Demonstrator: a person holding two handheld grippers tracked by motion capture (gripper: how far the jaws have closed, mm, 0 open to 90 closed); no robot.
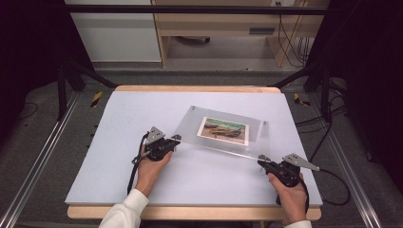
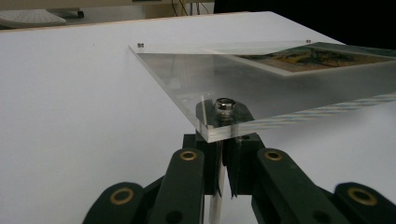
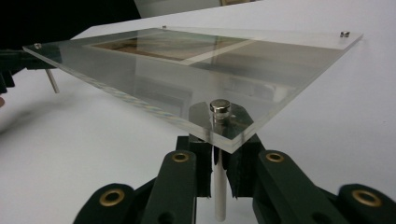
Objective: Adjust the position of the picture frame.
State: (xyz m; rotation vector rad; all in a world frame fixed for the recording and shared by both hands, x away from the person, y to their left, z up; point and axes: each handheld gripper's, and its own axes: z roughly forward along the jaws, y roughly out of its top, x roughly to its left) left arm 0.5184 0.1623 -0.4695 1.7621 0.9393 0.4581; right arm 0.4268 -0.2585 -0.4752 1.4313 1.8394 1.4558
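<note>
Left gripper (image 1: 177, 138) — jaws closed on the metal leg pin (image 2: 215, 207) under the near-left corner of the clear acrylic frame (image 1: 223, 130). In the left gripper view the pads pinch the pin just below the panel, and the pin's silver cap (image 2: 225, 104) sits on top of the corner, straight above the jaws. The left hand (image 1: 151, 172) holds it from behind, white sleeve (image 1: 126, 212) at the table's near edge.

Right gripper (image 1: 262, 160) — same story at the near-right corner: jaws closed on the white leg pin (image 3: 218, 196), with the silver cap (image 3: 219, 106) above it on the panel. The right hand (image 1: 291, 194) wraps the body, and the cable (image 1: 338, 187) loops off to the right.

The frame is a thick transparent panel with a landscape print (image 1: 224, 129) sandwiched inside, off-centre toward the far right side. It's tilted: the near edge, held between both grippers, is off the surface, and the right gripper view shows clear space under it. Whether the far edge rests on the table or is also lifted, I can't tell. Small caps mark the two far corners (image 1: 193, 108) too.

It all sits mid-table over the white mat (image 1: 119, 156), which covers a wooden tabletop (image 1: 190, 89). The frame lies right of centre, rotated a bit against the table edges. Behind the table are a grey floor and a wooden desk (image 1: 214, 23).
</note>
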